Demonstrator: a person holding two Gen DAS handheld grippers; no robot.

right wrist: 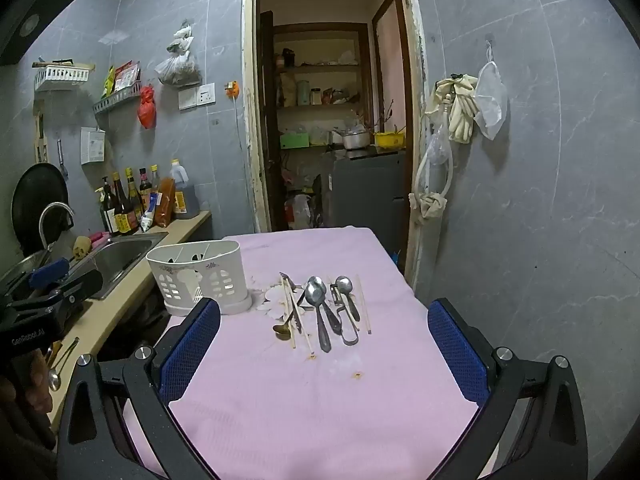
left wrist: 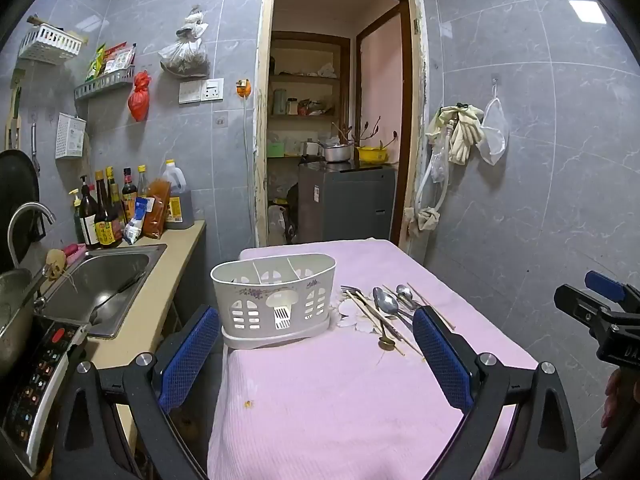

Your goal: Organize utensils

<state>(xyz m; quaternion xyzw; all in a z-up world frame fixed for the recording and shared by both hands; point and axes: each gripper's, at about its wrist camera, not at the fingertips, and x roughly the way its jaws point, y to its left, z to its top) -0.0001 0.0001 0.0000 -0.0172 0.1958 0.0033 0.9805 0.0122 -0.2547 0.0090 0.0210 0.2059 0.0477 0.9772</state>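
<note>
The right gripper (right wrist: 324,344) is held with its jaws wide apart above a table covered by a pink cloth (right wrist: 304,408); nothing is gripped. A white caddy (right wrist: 200,280) with dividers is seen at the cloth's left edge. Just right of it, spoons (right wrist: 316,300), chopsticks (right wrist: 289,312) and a peeler (right wrist: 344,316) are laid side by side. The left gripper (right wrist: 60,280) is seen at the left, over the sink (right wrist: 120,256).

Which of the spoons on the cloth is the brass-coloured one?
The small ladle-shaped spoon at the left edge of the pile, bowl toward the camera. The other spoons are silver steel.
</note>
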